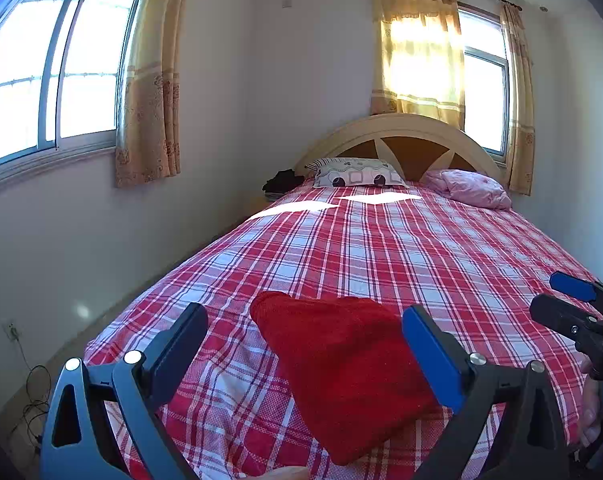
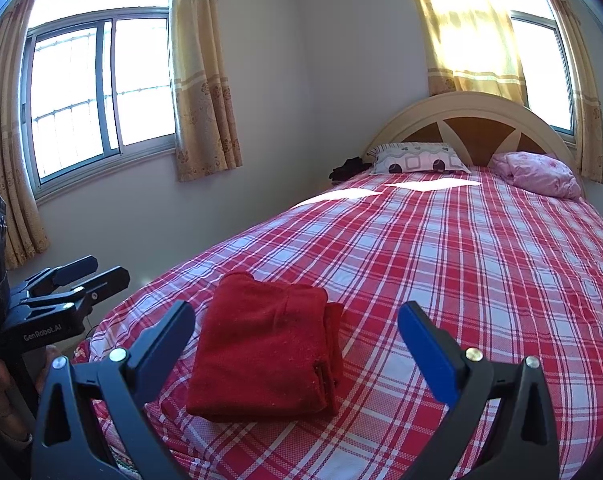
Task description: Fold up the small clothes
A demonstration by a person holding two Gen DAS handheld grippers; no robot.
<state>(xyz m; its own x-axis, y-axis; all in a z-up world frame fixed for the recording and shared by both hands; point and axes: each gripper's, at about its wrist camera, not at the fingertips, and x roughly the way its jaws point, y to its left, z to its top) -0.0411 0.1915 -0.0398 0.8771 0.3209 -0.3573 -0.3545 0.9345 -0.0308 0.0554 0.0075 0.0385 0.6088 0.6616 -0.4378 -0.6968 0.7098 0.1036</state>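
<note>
Both the left gripper (image 1: 305,328) and right gripper (image 2: 297,326) are hovering wide open, holding nothing, because the red garment (image 2: 261,348) is lying folded on the plaid bedsheet (image 2: 481,264).

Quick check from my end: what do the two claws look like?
Both match: dark blue-black forked frames, silver bolts, flat fingers with bright blue pads. The left claw body, seen from the right wrist, reads "GenRobot.AI" in white. The right claw shows no lettering. No cables visible.
</note>
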